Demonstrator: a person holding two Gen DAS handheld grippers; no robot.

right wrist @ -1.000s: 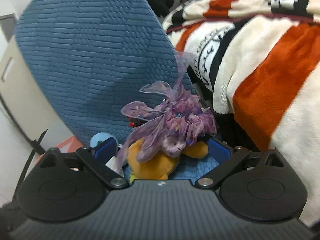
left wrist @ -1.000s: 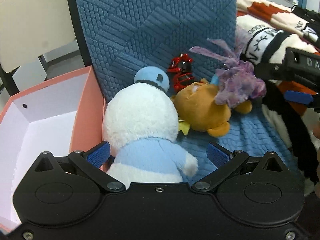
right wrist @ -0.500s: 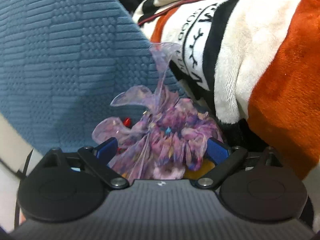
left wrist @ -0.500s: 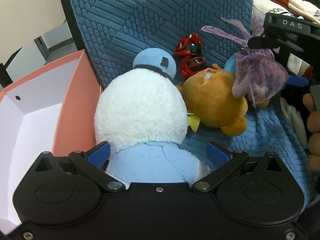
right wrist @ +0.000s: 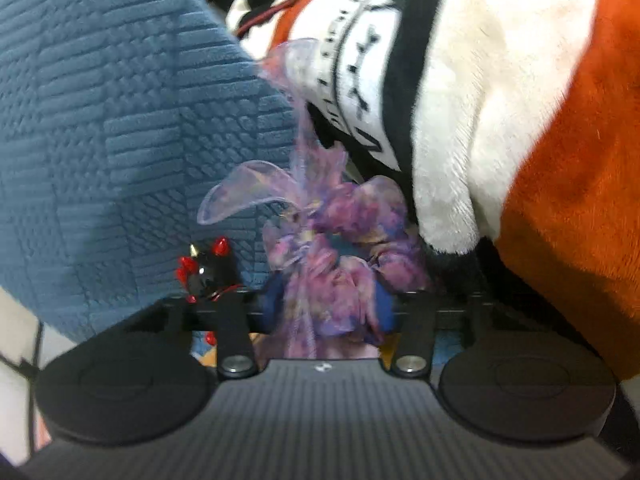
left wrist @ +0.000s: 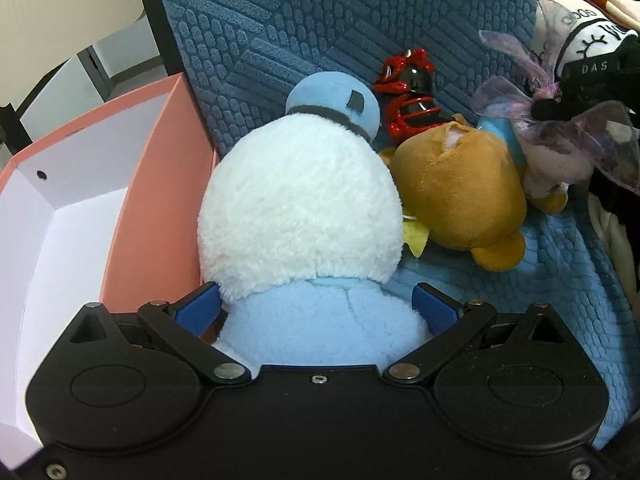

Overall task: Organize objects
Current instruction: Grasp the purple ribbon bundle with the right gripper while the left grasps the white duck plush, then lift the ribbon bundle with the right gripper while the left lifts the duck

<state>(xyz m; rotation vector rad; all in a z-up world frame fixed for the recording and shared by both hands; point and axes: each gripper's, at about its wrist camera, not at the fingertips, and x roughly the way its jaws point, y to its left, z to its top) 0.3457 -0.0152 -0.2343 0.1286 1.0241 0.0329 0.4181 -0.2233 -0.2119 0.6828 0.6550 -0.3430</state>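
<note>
The right tool (right wrist: 328, 308) has just been closing, and in its own view the blue pads now pinch the purple organza pouch (right wrist: 332, 264) between them, where half a second ago they stood wide on either side of it. The picture is blurred, so how firm the hold is cannot be judged, but the gauze bunches up between the pads. The pouch looks ready to be lifted away from the pile.

The left tool (left wrist: 316, 308) is open, its blue pads (left wrist: 200, 308) straddling the pale blue body of the snowman plush (left wrist: 300, 216); neither pad visibly presses in. It has come in closer and lower over the plush than a second ago, which suggests a grasp is about to follow.

The snowman plush sits against the outer wall of the pink box (left wrist: 160, 184), whose white inside shows nothing in the part seen, so it is probably where the toys go. Just beside the snowman lies an orange bear plush (left wrist: 460, 188), touching it, with the pouch resting against the bear's far side. A red and black toy figure (left wrist: 412, 96) is wedged behind them against the blue cushion (left wrist: 340, 12). An orange and white blanket (right wrist: 520, 140) crowds the pouch's right side, and the gauzy ribbon tails could snag on it as the pouch comes up.
</note>
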